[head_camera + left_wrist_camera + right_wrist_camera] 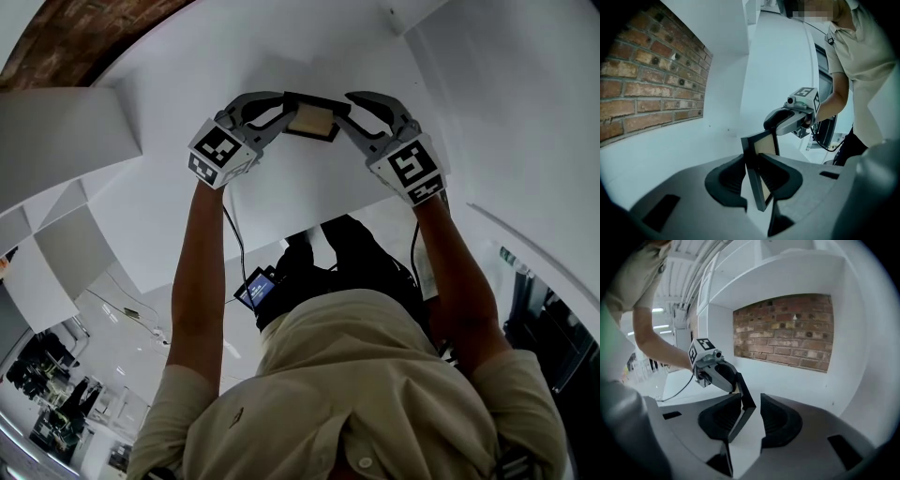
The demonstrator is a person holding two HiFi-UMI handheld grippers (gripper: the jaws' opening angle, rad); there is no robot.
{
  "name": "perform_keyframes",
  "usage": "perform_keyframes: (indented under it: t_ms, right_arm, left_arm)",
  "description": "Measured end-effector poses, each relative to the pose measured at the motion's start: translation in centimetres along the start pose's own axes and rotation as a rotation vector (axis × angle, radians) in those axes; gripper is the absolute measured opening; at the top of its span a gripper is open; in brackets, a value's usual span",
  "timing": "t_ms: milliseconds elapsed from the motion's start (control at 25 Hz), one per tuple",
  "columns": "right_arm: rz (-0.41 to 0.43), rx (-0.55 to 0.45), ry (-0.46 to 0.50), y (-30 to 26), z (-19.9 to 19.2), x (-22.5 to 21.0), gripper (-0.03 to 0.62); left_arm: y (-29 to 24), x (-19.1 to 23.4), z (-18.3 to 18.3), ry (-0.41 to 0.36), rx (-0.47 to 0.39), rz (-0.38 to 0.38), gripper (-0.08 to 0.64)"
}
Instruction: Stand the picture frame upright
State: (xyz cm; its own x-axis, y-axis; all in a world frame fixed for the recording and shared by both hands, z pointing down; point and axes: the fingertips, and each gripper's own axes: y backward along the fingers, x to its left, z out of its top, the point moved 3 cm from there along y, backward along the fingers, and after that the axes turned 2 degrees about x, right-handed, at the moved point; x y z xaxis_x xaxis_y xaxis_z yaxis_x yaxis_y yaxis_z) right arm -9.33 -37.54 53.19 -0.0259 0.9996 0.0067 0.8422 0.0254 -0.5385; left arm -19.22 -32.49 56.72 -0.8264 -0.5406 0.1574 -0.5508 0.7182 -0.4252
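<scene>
Locate the single picture frame [311, 122] suspended between your two grippers above the white shelf [309, 192], in front of the brick wall [787, 329]. It leans rather than standing plumb. From the head view, both ends of the frame are covered by the jaws, and you cannot tell whether its lower edge touches the shelf or hangs clear of it. The right gripper view shows only the frame's dark edge and back, so the tan panel is hidden there. No view shows a rear stand. Check the left gripper [751, 164]: its jaws pinch one end of the frame, with a pad pressed on each face near the top and a white wedge of gap lower down on the left side. Check the right gripper [751, 398]: its jaws are spread wide, the frame's other end leans against the left jaw, and a clear gap separates it from the right jaw. Count one frame, two grippers, and two marker cubes [222, 153], one on each gripper.
</scene>
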Motion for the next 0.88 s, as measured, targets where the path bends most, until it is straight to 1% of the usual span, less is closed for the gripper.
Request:
perform_keyframes:
  t_ms: [40,80,120,200,320,560,720,880]
  right_arm:
    - [0.022,-0.007,-0.045,0.1,-0.2,0.0,0.121]
    - [0.039,-0.011,-0.077,0.2,-0.3,0.1,0.093]
    - [0.052,-0.012,-0.097,0.2,-0.4,0.2,0.089]
    - [0.068,-0.009,-0.103,0.3,-0.5,0.6,0.086]
    - [0.08,-0.004,-0.084,0.5,-0.5,1.1,0.083]
    - [0.095,0.011,-0.027,1.3,-0.2,2.9,0.077]
    - [0.109,0.022,0.004,2.0,-0.5,4.2,0.075]
    - [0.115,0.041,0.06,2.8,-1.0,5.5,0.071]
  left_arm:
    - [0.1,0.0,-0.2,-0.005,0.001,0.003,0.094]
    - [0.2,-0.1,-0.5,-0.011,0.002,0.005,0.092]
    - [0.3,-0.2,-0.7,-0.018,0.004,0.007,0.092]
    - [0.5,-0.5,-1.0,-0.023,0.018,0.012,0.092]
    - [0.8,-1.0,-1.2,-0.031,0.038,0.022,0.091]
    - [1.6,-2.3,-0.9,-0.091,0.067,0.045,0.092]
    - [2.1,-3.6,-1.2,-0.115,0.092,0.048,0.092]
    - [2.2,-4.9,-1.6,-0.168,0.12,0.057,0.092]
